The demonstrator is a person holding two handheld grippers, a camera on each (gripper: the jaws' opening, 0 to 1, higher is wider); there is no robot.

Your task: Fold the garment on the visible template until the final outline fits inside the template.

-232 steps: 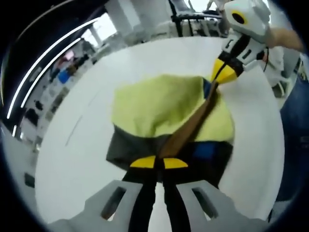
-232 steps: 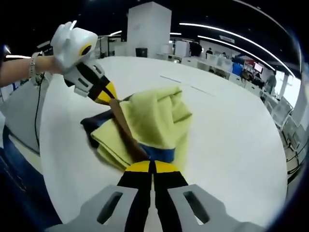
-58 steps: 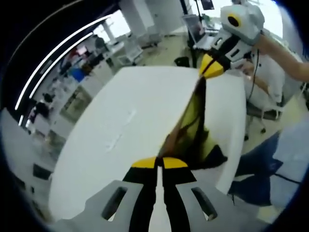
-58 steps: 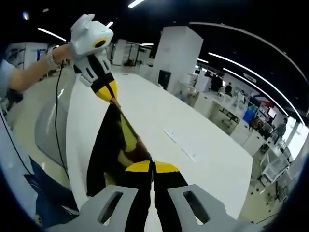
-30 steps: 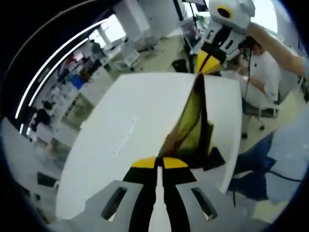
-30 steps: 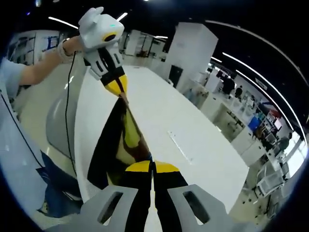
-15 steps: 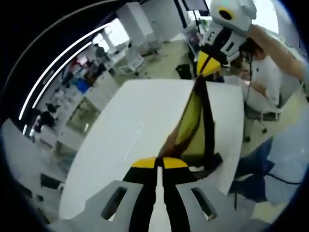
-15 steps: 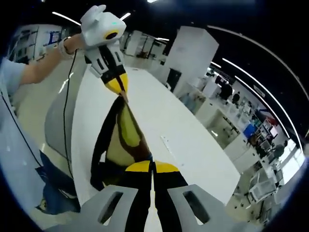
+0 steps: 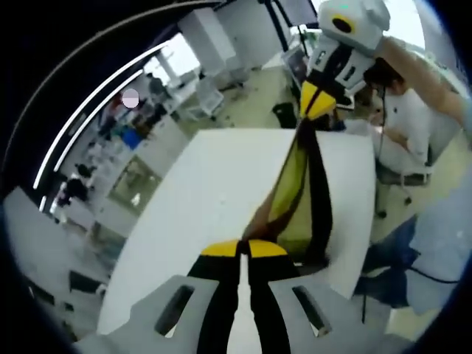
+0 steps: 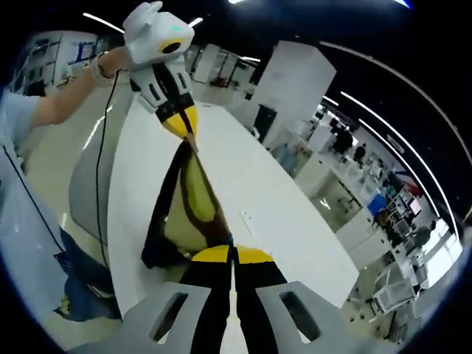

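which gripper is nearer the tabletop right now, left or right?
Cannot tell: neither is clearly nearer. Left gripper and right gripper are each shut on an end of the garment, stretched between them and lifted above the white table; each sits at its own end.

Garment [image 9: 301, 193] lifted, stretched edge-on between both jaw sets.
Yellow-green with black and brown panels; lower edge hangs near the white table [image 9: 214, 192].

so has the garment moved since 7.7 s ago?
Yes. It lay bunched on the white table then; now the garment hangs stretched between the shut left gripper and right gripper, lifted up off the tabletop.
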